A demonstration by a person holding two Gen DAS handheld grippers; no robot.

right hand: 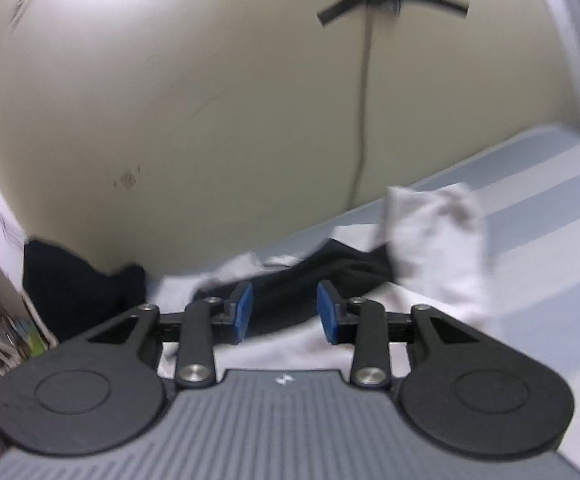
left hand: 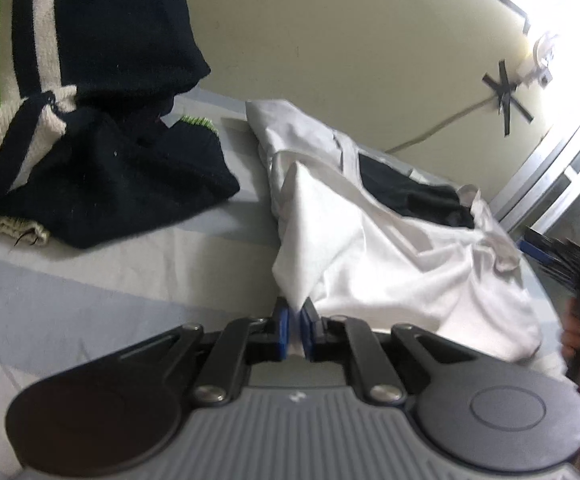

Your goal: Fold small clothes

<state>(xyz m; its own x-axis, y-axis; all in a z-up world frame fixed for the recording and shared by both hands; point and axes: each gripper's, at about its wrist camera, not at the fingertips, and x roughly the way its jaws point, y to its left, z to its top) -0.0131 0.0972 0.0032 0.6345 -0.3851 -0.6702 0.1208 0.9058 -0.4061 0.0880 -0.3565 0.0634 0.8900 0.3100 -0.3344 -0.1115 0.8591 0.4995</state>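
1. On the striped bedsheet, the white shirt lies crumpled, with a dark garment on its far part; a navy sweater sits to the shirt's left.
2. The left gripper is closed, pinching the shirt's near corner.
3. The right gripper stands partly open over the shirt with nothing between its blue pads.
4. To fold well, I judge the right gripper should clamp a matching corner so both lift evenly and the cloth pulls flat.
5. No brand or readable writing shows on the shirt; only a small pale mark on each gripper body, which I cannot read.
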